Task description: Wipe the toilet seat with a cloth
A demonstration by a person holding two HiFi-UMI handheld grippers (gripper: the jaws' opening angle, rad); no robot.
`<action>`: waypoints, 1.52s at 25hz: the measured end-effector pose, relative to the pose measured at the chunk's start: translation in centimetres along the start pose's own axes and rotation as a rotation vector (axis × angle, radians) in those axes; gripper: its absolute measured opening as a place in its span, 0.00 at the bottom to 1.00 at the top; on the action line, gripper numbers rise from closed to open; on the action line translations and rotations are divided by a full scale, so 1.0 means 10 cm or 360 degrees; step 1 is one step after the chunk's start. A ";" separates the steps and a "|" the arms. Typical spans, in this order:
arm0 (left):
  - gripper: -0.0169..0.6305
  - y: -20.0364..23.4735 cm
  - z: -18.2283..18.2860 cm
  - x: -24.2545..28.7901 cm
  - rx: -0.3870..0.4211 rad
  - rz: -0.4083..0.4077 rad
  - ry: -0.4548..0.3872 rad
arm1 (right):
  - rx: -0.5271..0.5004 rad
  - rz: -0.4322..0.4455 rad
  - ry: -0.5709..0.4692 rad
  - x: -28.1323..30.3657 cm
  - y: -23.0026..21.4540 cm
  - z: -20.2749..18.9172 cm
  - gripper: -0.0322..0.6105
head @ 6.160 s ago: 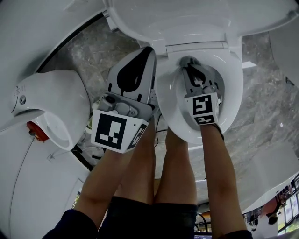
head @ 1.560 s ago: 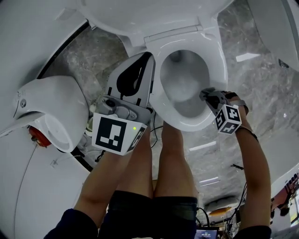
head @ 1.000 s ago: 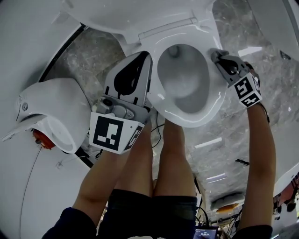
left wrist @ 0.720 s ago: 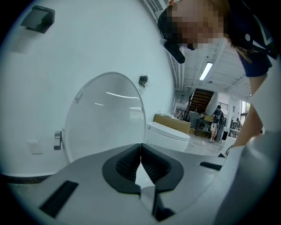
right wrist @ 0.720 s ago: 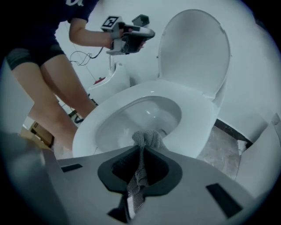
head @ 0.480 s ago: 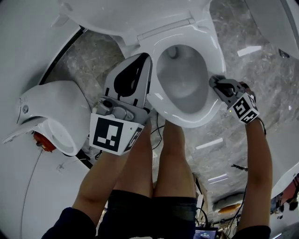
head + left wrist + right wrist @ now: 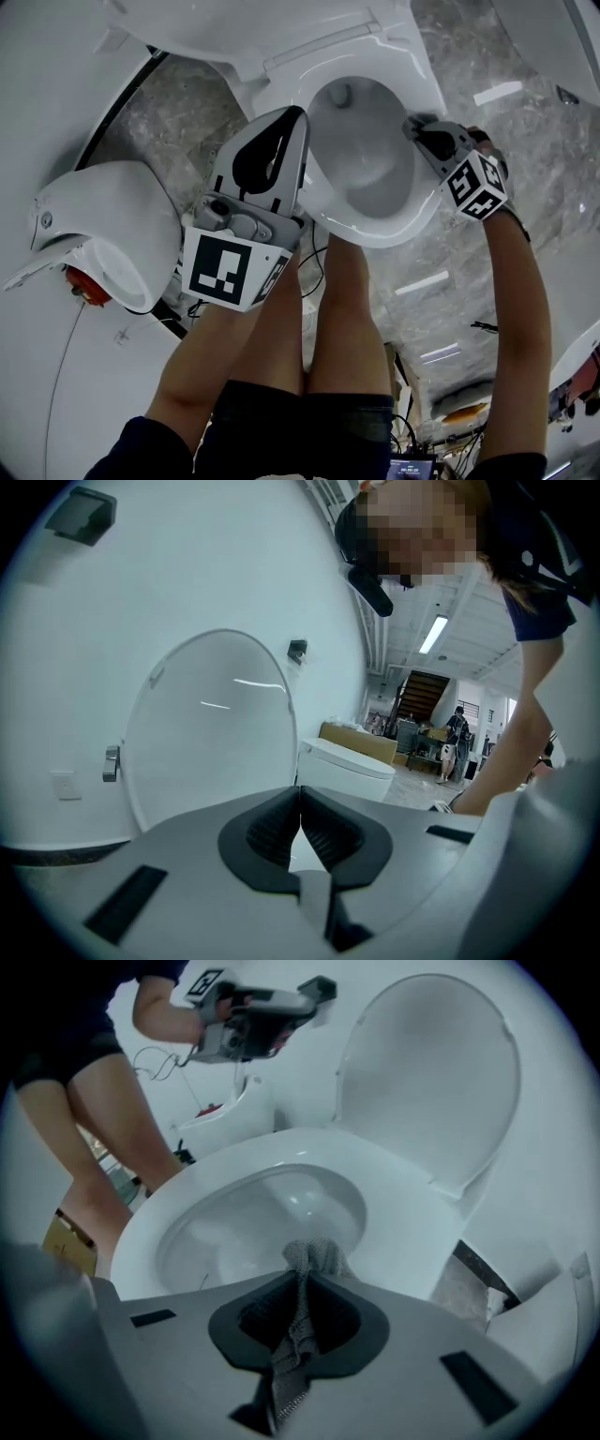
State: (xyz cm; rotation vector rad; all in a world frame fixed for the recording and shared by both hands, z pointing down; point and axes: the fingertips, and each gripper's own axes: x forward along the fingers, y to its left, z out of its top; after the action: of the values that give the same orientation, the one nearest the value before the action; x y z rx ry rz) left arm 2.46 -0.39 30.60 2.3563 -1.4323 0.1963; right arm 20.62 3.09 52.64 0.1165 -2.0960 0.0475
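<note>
The white toilet seat point(image 7: 427, 192) rings the bowl point(image 7: 361, 155) in the head view, with its lid point(image 7: 441, 1072) raised. My right gripper point(image 7: 417, 131) sits on the seat's right side, shut on a grey mesh cloth point(image 7: 309, 1260) that pokes out past the jaws onto the seat point(image 7: 394, 1208). My left gripper point(image 7: 281, 127) hangs left of the bowl, beside the seat and off it, jaws together with nothing between them. It shows too in the right gripper view as the left gripper point(image 7: 323, 990), held high above the seat.
A second white toilet point(image 7: 103, 234) with a red part point(image 7: 80, 281) stands at the left. The marbled grey floor point(image 7: 178, 103) surrounds the bowl. My bare legs point(image 7: 347, 319) stand close before it. Another toilet point(image 7: 347, 766) and distant people show in the left gripper view.
The right gripper with the cloth has slid along the seat's right side, now further up toward the hinge than half a second ago. The left gripper has stayed in place.
</note>
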 end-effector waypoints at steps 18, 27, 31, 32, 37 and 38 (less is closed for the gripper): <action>0.06 0.01 -0.02 -0.17 0.0018 0.0036 0.0000 | 0.0043 -0.0122 -0.0005 -0.14 0.00 -0.09 0.13; 0.06 -0.01 0.01 -0.18 0.0007 0.0047 -0.0012 | 0.0287 0.0138 -0.0154 -0.35 1.17 -0.32 0.12; 0.06 -0.02 0.09 -0.18 0.0014 0.0049 -0.0031 | 0.0232 0.0347 -0.0114 -0.45 1.70 -0.37 0.12; 0.06 -0.03 0.11 -0.17 0.0016 0.0047 -0.0034 | 0.0182 0.0360 -0.0102 -0.47 1.69 -0.39 0.12; 0.06 -0.09 0.10 -0.16 0.0031 0.0028 -0.0033 | 0.0214 0.0109 -0.0162 -0.48 0.82 -0.49 0.12; 0.06 -0.11 0.08 -0.16 0.0027 0.0027 -0.0028 | 0.0228 0.0047 -0.0185 -0.47 0.61 -0.47 0.12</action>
State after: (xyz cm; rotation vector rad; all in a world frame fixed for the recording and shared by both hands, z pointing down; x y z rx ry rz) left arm 2.58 1.05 29.16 2.3660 -1.4648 0.1934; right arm 26.36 9.88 51.03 0.1783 -2.2093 0.2139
